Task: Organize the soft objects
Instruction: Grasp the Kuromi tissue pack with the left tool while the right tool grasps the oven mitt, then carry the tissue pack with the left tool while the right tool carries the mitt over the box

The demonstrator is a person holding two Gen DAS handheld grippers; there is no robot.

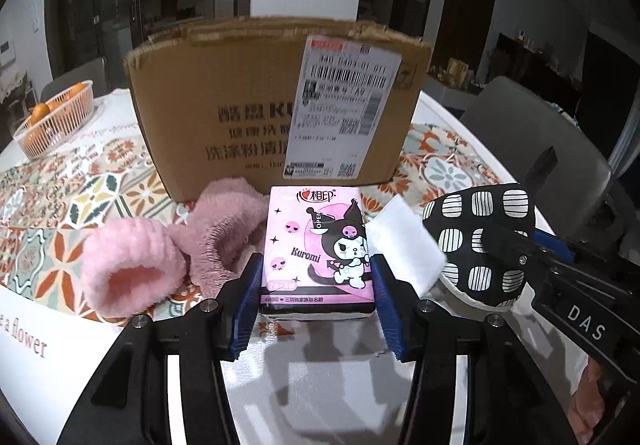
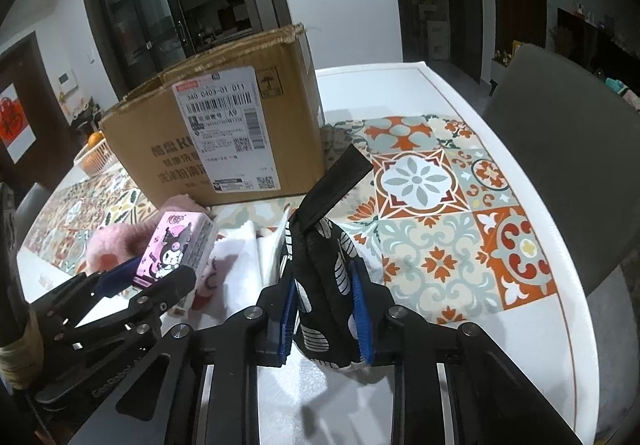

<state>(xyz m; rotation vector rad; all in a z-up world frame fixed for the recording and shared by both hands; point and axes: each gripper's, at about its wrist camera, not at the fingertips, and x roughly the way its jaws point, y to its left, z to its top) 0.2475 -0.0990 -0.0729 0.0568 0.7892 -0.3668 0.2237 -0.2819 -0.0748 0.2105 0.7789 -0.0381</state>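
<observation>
Tissue pack point(image 1: 316, 245) reads "Kuromi"; cardboard box point(image 1: 276, 105) label "A9".

light: dim indoor, overhead | shadows: soft | edges: fisheye-bent, dark corners | blur: slight

From the left gripper point(image 1: 318, 299), the cardboard box point(image 1: 276, 105) blocks twelve o'clock, standing on the worktop point(image 1: 320, 385) with its top open. At ten o'clock the pink fluffy socks point(image 1: 172, 253) crowd the patterned cloth point(image 1: 60, 205); beyond them an orange basket point(image 1: 56, 121) sits near the edge. At two o'clock a white pad point(image 1: 404, 241) and the black patterned pouch point(image 1: 480, 241) close the way, with the right gripper point(image 2: 324, 309) clamped on the pouch. From that gripper, the cloth at one to three o'clock lies bare out to the grey chair point(image 2: 560, 173).
</observation>
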